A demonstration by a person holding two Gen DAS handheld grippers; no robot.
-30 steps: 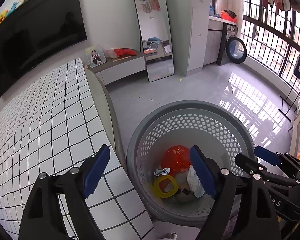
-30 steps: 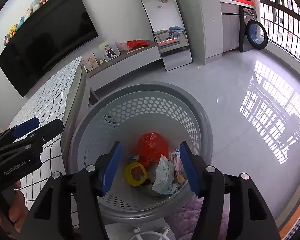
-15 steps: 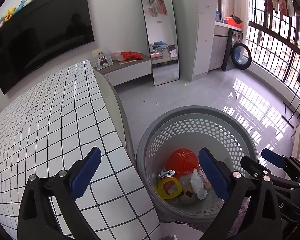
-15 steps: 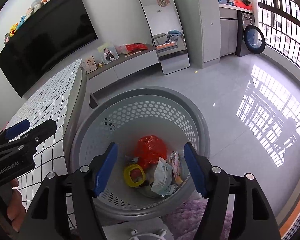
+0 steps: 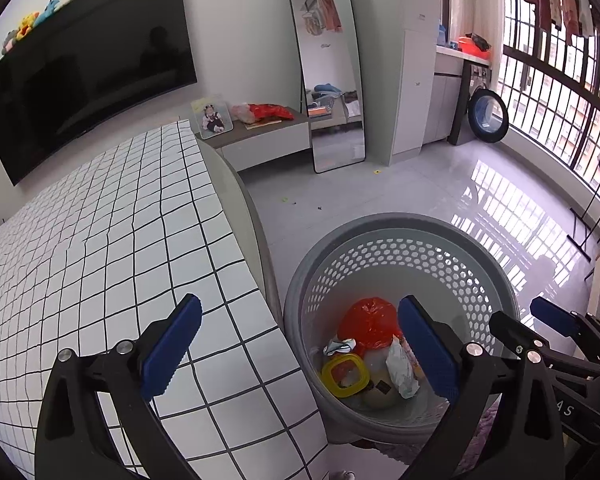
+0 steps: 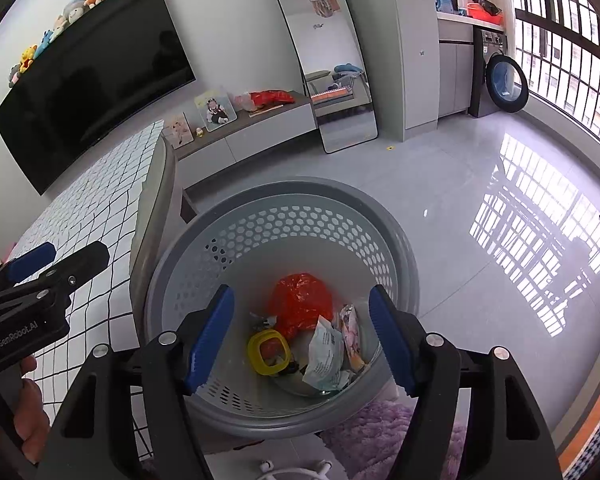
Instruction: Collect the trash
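Note:
A round grey perforated basket (image 5: 400, 222) (image 6: 292, 186) stands on the floor beside the bed. In its bottom lie a red plastic bag (image 5: 366, 320) (image 6: 300, 304), a yellow ring-shaped lid (image 5: 327, 372) (image 6: 254, 350), a white wrapper (image 5: 402, 372) (image 6: 326, 344) and other small scraps. My left gripper (image 5: 300, 308) hangs open very wide over the bed's edge and the basket's left rim, with nothing between its blue pads. My right gripper (image 6: 300, 294) hovers open above the basket's mouth, also with nothing between its pads.
The bed with a white grid cover (image 5: 120, 240) fills the left. A purple rug (image 6: 380, 428) lies under the basket's near side. A tall mirror (image 5: 328, 68), low cabinet (image 5: 268, 136) and washing machine (image 5: 488, 116) line the far wall. A hand (image 6: 28, 412) holds the left tool.
The left jaws have spread wider. The right jaws have widened a little. Both views have drawn slightly back from the basket; the trash inside lies as before.

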